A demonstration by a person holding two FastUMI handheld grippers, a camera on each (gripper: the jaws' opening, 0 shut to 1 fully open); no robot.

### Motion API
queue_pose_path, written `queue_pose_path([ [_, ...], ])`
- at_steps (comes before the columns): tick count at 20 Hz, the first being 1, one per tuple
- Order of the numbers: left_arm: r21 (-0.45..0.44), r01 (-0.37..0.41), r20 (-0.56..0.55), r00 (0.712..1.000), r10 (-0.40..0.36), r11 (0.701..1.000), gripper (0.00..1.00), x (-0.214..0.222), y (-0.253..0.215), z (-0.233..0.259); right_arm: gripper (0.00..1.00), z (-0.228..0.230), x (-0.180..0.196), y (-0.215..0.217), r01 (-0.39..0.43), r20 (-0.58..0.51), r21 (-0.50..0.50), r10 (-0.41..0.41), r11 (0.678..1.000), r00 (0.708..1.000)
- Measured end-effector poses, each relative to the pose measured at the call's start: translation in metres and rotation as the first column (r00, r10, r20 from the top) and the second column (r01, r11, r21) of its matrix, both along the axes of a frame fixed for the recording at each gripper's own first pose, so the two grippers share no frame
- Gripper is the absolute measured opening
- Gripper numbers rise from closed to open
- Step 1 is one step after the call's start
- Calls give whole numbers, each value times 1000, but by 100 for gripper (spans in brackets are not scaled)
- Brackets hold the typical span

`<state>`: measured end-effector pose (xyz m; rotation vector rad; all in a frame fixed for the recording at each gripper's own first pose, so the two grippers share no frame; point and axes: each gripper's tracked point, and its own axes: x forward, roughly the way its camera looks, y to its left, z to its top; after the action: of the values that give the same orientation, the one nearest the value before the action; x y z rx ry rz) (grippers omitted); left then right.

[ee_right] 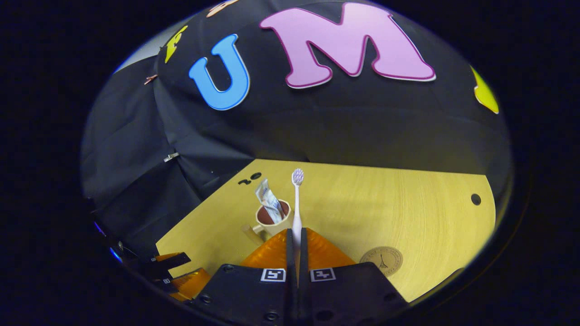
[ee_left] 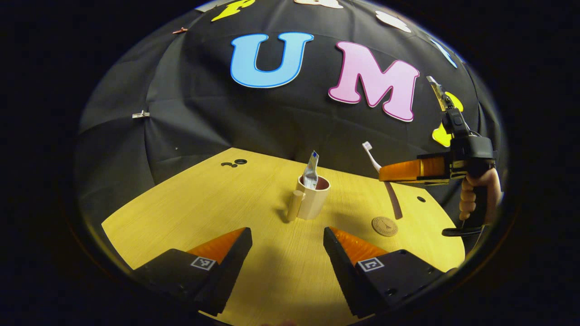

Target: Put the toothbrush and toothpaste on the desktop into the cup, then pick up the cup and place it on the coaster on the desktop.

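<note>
Beige cup [ee_left: 313, 199] holds toothpaste [ee_left: 311, 170]. Right gripper [ee_right: 297, 235] clamps toothbrush [ee_right: 297, 203] upright; left gripper [ee_left: 286, 244] gapes idle. Best lower the handle straight into the cup, clear of the tube.

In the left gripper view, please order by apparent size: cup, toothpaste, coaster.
1. cup, clearly largest.
2. toothpaste and coaster: look alike; the tube is partly hidden inside the cup, so no ranking.
</note>
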<state>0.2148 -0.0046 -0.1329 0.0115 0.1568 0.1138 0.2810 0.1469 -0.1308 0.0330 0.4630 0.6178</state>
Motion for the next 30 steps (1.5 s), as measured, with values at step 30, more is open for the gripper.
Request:
queue_pose_path([
  [30,-18,-198,-16,980,198,980,98,-48,112,-37,7,-57,103,100,100,203,155,-131,983,970],
])
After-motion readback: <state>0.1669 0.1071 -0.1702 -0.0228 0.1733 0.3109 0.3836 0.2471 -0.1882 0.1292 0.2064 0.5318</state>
